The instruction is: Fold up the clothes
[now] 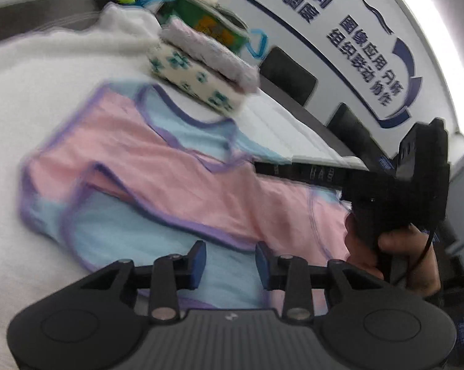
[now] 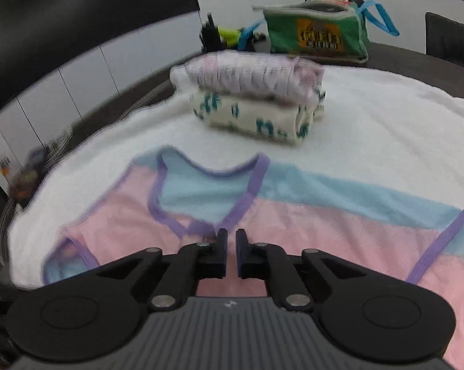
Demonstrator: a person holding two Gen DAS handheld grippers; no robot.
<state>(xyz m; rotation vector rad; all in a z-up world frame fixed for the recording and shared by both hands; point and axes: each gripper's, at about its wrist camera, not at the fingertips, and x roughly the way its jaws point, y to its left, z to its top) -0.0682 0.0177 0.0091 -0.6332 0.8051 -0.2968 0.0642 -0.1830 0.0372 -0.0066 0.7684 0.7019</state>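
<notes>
A pink and light blue sleeveless garment (image 1: 170, 169) (image 2: 309, 231) with purple trim lies spread on a white cloth cover (image 1: 47, 98) (image 2: 386, 117). My left gripper (image 1: 231, 248) hovers open over a light blue part near the hem, with nothing between its pads. My right gripper (image 2: 231, 235) is over the pink front just below the V neckline; its jaws stand a narrow slit apart and nothing is pinched. In the left wrist view a person's hand (image 1: 398, 246) holds the right gripper at the garment's right side.
Two folded garments (image 1: 201, 67) (image 2: 253, 101) are stacked on the cover beyond the spread one. Behind them stands a green zip bag (image 1: 213, 21) (image 2: 315, 34) with blue handles. Black chairs (image 1: 289, 74) line the far table edge under a lettered wall.
</notes>
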